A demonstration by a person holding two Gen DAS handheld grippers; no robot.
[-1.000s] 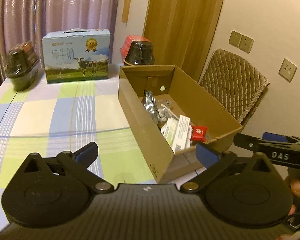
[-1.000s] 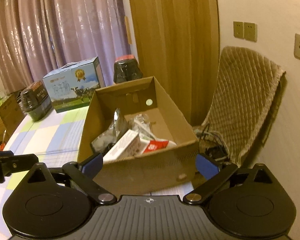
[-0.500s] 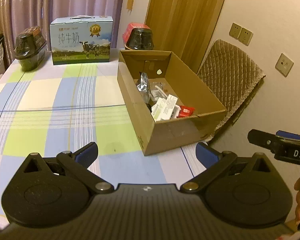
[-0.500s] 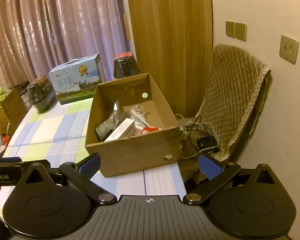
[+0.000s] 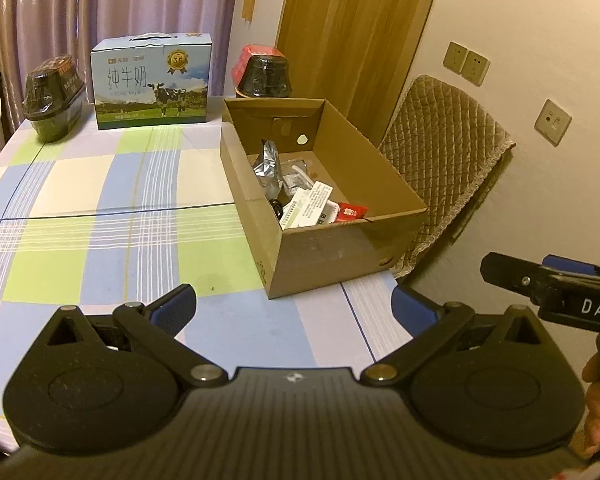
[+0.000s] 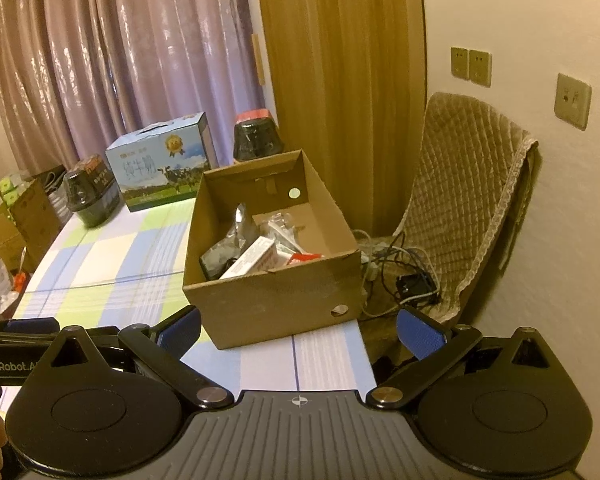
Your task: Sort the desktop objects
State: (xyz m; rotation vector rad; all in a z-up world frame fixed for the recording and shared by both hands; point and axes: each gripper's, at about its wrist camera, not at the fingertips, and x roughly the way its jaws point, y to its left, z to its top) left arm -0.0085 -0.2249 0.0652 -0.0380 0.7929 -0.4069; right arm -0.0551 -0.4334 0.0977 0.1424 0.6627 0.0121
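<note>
Cardboard box (image 5: 320, 204) with the sorted items sits at the counter's (image 5: 100, 208) right edge, ahead of both tools; we hold left tool (image 5: 294, 306) and right tool (image 6: 298, 330) wide, empty, right nearer.

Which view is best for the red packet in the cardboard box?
Left wrist view. It looks down into the cardboard box, so the red packet shows its printed top face against the near wall, beside the white carton. In the right wrist view only a thin red sliver clears the box's front wall.
</note>
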